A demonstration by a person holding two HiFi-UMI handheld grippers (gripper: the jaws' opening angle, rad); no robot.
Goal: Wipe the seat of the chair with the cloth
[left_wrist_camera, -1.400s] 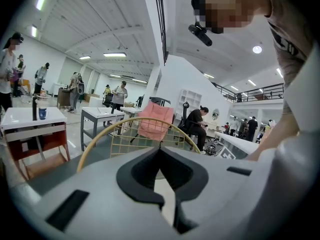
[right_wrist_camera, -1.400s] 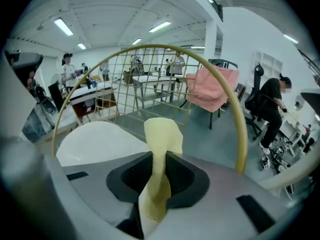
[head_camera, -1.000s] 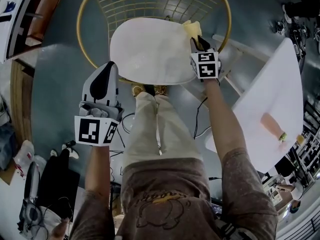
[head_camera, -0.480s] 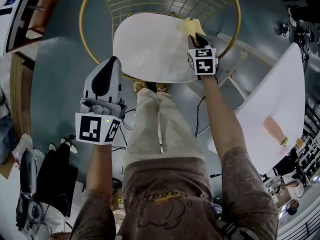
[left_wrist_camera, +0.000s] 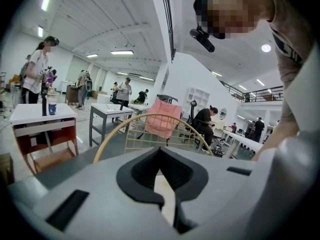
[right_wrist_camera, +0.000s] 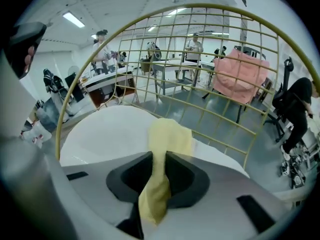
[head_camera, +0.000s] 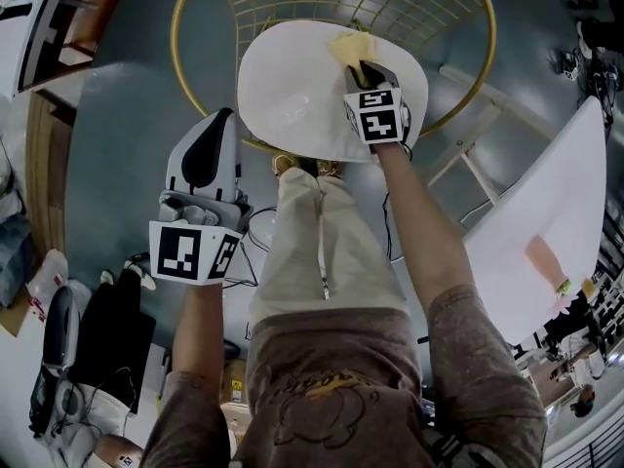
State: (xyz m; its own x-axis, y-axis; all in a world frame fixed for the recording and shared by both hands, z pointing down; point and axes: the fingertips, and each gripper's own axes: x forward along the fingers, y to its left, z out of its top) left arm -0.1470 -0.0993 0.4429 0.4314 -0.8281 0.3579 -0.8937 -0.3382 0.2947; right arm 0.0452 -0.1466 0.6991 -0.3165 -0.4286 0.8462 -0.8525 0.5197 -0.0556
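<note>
- the right gripper (right_wrist_camera: 159, 159) has its jaws pinched on the yellow cloth (right_wrist_camera: 167, 136); one bunch is squeezed between them and the free end is spread ahead on the white seat (right_wrist_camera: 105, 129), so a push would drag fabric, not plastic, over the cushion
- the cloth lies at the seat's far side, near the gold wire backrest (right_wrist_camera: 200, 49), probably one end of a stroke
- the left gripper (head_camera: 216, 122) hangs off the seat's near-left edge, jaws together on nothing, apparently kept clear since one tool does the wiping
</note>
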